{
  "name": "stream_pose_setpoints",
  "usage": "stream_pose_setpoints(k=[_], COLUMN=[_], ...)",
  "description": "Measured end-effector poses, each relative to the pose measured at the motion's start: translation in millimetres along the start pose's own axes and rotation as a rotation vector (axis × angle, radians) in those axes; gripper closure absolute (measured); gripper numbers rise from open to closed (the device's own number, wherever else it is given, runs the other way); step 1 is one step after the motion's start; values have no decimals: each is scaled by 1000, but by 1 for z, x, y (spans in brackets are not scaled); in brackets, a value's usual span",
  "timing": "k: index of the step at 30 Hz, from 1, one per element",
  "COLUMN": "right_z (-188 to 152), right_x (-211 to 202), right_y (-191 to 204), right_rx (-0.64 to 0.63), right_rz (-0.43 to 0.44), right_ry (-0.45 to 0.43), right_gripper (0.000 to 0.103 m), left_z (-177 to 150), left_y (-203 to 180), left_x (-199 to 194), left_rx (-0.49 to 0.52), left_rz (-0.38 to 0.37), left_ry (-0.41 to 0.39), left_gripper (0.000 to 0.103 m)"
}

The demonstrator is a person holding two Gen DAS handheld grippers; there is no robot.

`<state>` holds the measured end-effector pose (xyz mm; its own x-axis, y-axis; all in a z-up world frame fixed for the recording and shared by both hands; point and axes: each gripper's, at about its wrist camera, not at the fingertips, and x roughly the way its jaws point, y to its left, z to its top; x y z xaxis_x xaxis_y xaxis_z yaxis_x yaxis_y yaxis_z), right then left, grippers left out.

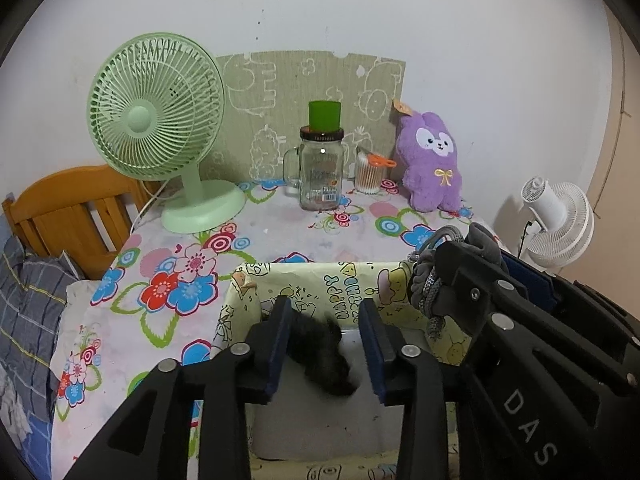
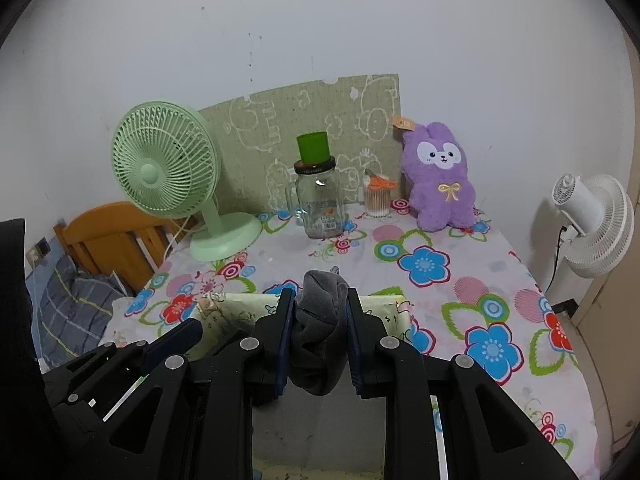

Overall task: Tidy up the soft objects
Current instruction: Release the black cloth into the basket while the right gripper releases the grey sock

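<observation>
A dark fuzzy soft item (image 1: pixel 322 354), blurred, sits loose between the left gripper's (image 1: pixel 326 346) parted pads, over the pale floor of the box (image 1: pixel 304 276) lined with "Happy Birthday" cartoon paper; the pads stand apart from it and press on nothing. At about 2 o'clock from it in the left wrist view, the right gripper (image 2: pixel 318 340) has its blue pads clamped on a grey sock (image 2: pixel 320 320), bunched and hanging over the same box, with a grey knit cord (image 1: pixel 434 292) dangling beside it. The box rests on the flowered tablecloth (image 2: pixel 460 292). Further out toward 12 o'clock stand a glass jar (image 1: pixel 321 176) topped by a green cup (image 1: pixel 325 115), a tub of cotton swabs (image 1: pixel 367 174), a purple plush rabbit (image 1: pixel 433 160) at 1 o'clock and a green desk fan (image 1: pixel 156 120) at 10 o'clock
</observation>
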<state>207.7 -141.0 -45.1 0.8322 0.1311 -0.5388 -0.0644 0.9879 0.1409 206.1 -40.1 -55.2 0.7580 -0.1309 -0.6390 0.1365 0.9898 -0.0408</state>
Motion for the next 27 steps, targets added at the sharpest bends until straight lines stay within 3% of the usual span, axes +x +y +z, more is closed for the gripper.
stream_pose_setpoints(k=[13, 15, 17, 19, 27], right_z=[0, -1, 0, 0, 3], right_x=[29, 32, 32, 31, 23], right_y=[1, 2, 3, 3, 1], right_rx=[-25, -29, -33, -34, -36], right_rz=[46, 52, 50, 43, 29], right_ry=[55, 62, 61, 50, 38], right_gripper=[73, 68, 48, 38, 16], left_z=[0, 0, 0, 1, 2], left_y=[8, 9, 10, 11, 10], left_x=[22, 22, 22, 20, 10], left_rx=[-28, -32, -37, -39, -29], left_rz=[-9, -8, -9, -11, 13], left_ry=[67, 71, 69, 62, 33], left_gripper=[26, 25, 24, 20, 7])
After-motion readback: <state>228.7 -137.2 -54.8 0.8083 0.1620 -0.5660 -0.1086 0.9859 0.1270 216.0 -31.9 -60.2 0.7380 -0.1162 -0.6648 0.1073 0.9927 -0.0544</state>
